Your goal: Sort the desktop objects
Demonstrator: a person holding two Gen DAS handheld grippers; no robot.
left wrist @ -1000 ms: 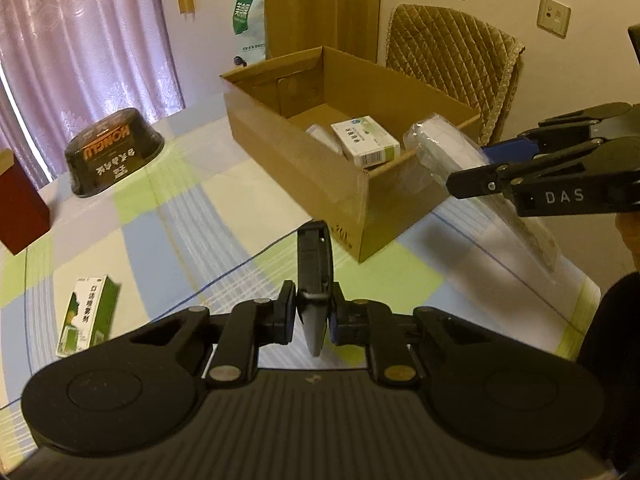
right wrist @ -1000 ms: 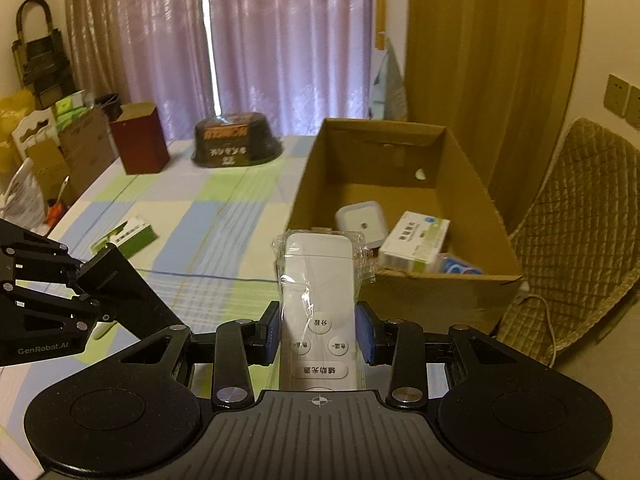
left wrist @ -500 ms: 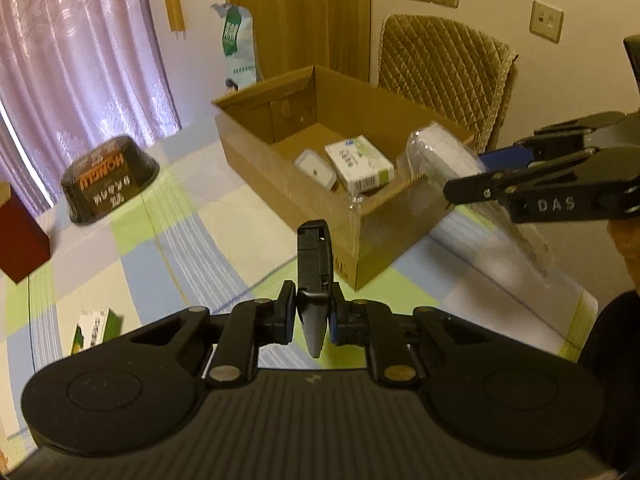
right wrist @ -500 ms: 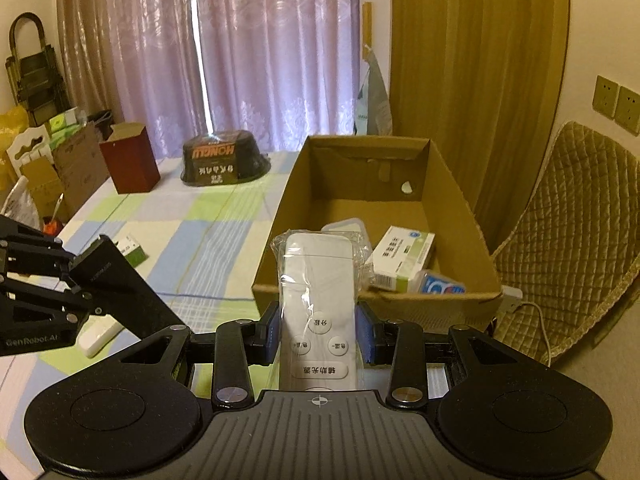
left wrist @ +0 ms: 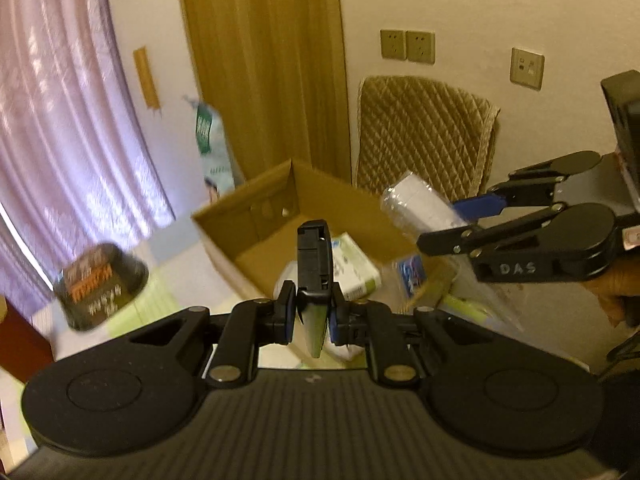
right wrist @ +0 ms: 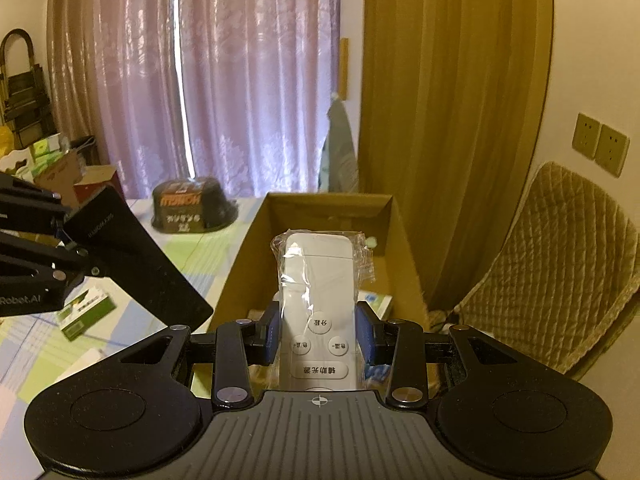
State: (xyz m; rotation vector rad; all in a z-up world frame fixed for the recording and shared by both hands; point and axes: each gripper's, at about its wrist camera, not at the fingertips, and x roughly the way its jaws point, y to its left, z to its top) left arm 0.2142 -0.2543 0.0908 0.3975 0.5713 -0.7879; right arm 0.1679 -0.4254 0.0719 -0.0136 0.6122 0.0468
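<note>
Both grippers are loaded above the cardboard box (right wrist: 328,208): left gripper (left wrist: 311,311) pinches a black device (left wrist: 314,258), right gripper (right wrist: 317,336) clamps the wrapped white remote (right wrist: 318,276).

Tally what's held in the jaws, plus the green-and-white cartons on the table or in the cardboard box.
White remote, held: 1
Black slab, held: 1
Green-and-white cartons: 2 (one, one)
Total: 4
</note>
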